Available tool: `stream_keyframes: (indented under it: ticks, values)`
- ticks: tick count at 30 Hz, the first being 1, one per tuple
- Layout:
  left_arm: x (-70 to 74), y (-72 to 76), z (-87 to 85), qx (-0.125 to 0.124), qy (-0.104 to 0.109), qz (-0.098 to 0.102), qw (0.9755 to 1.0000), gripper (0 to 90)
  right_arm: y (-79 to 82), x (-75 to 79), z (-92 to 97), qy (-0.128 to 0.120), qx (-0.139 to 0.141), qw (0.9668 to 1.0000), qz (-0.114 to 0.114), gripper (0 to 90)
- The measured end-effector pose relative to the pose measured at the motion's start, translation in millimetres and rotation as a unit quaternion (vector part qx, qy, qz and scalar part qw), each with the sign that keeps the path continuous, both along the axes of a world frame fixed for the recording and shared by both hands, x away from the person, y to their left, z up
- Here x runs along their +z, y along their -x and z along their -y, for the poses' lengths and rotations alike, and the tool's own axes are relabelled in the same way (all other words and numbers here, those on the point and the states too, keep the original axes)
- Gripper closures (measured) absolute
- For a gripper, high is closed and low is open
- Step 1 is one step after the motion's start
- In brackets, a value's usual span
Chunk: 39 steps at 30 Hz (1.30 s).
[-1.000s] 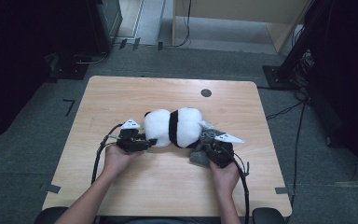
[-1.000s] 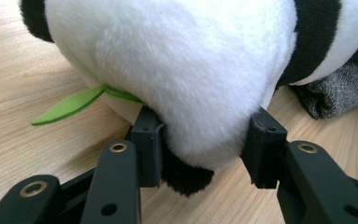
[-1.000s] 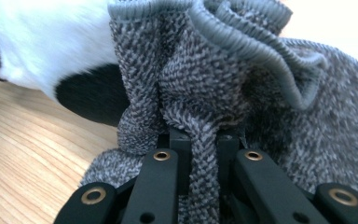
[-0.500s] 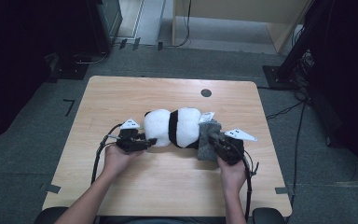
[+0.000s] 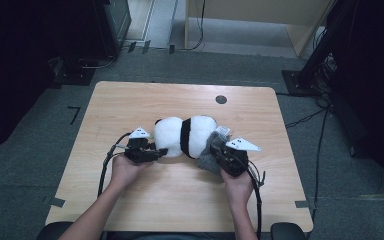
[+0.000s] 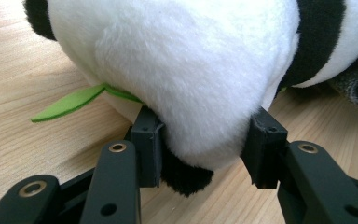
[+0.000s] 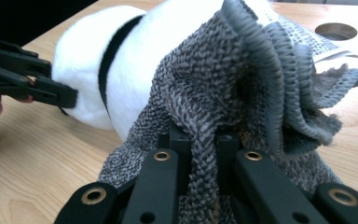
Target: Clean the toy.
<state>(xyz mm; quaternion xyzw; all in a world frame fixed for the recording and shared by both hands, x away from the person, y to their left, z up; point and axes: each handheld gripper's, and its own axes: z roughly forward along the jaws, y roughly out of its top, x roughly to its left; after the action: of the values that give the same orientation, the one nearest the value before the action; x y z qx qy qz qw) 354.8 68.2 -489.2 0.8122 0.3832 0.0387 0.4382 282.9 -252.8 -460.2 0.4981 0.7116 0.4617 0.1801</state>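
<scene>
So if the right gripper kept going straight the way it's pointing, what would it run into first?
Probably the panda plush: the right gripper, shut on the grey knit cloth, points at its white body just behind the cloth.

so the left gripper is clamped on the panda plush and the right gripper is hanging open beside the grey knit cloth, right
Not quite. The left gripper is clamped on the panda plush, as you say. But the right gripper is not open: the right gripper view shows its jaws pinched shut on a fold of the grey knit cloth, which lies against the plush's end.
</scene>
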Motion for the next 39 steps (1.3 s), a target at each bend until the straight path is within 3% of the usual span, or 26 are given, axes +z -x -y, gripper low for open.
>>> stream_keyframes:
  ticks: [8, 18, 23, 26, 31, 39]
  values:
    - [-0.1, -0.2, -0.1, 0.0, 0.002, -0.001, 1.0, 55.1, -5.5, -25.6, 8.1, 0.003, -0.011, 0.9991, -0.04, 84.1]
    - [0.2, -0.2, -0.2, 0.0, 0.003, -0.001, 1.0, 55.1, -15.0, -42.7, 15.6, 0.021, -0.017, 0.9964, -0.08, 84.0]
    - [0.5, -0.2, -0.3, 0.0, 0.003, -0.001, 1.0, 55.0, -16.8, -46.1, 18.5, 0.026, -0.016, 0.9961, -0.083, 83.9]
    - [0.7, -0.2, -0.6, 0.0, 0.003, -0.002, 1.0, 54.9, -17.2, -44.3, 20.5, 0.032, -0.022, 0.9957, -0.084, 83.9]
    - [0.6, -0.4, -1.0, 0.0, 0.004, -0.001, 1.0, 54.8, -15.9, -32.4, 27.5, 0.022, -0.032, 0.9959, -0.082, 84.0]
    - [0.9, 0.0, -0.7, 0.0, 0.002, 0.001, 1.0, 54.7, -20.7, 2.1, 34.6, 0.026, -0.038, 0.9978, -0.048, 84.0]
